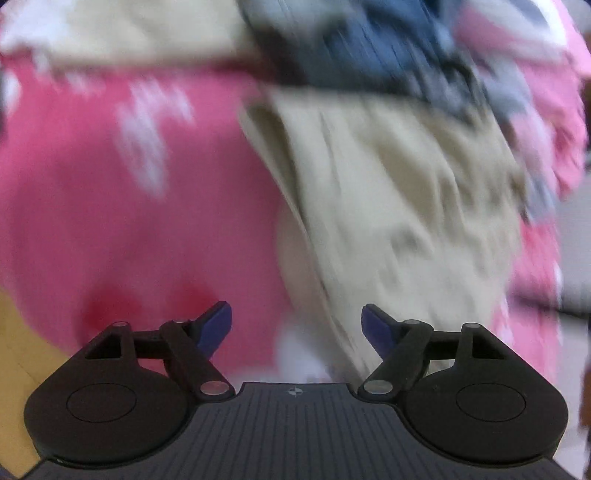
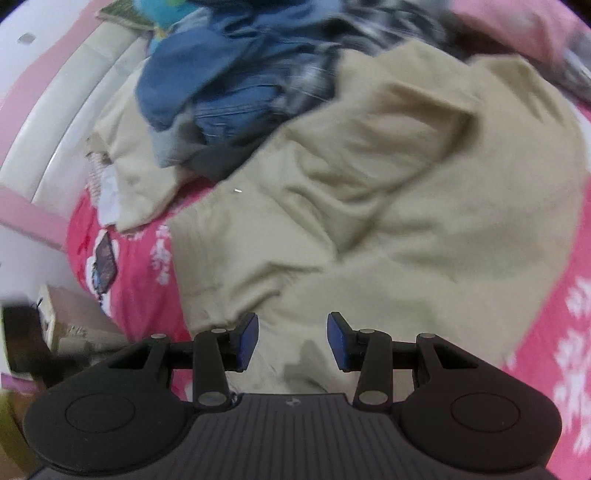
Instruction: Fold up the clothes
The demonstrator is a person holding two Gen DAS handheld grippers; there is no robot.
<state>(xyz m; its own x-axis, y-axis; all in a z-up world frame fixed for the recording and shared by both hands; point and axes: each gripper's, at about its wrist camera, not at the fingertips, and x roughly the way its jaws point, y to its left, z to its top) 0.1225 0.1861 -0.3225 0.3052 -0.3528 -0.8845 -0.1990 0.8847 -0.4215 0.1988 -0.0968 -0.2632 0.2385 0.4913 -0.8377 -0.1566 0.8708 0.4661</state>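
A beige garment (image 2: 388, 206) lies crumpled across a pink bedsheet (image 2: 147, 280) with white flowers. In the left wrist view the same beige garment (image 1: 399, 206) runs down the right half over the pink sheet (image 1: 110, 206), all blurred. My left gripper (image 1: 296, 325) is open above the sheet, nothing between its blue pads; the garment's edge lies below its right finger. My right gripper (image 2: 292, 339) hangs over the beige cloth with a gap between its pads and nothing pinched. A heap of blue denim and dark clothes (image 2: 236, 88) sits beyond the beige piece.
A white and pink bed frame (image 2: 55, 122) curves along the left of the right wrist view. Below it stands a cardboard box (image 2: 74, 317) on the floor. The clothes heap (image 1: 369, 48) also fills the top of the left wrist view. A pink pillow (image 2: 517, 26) lies at top right.
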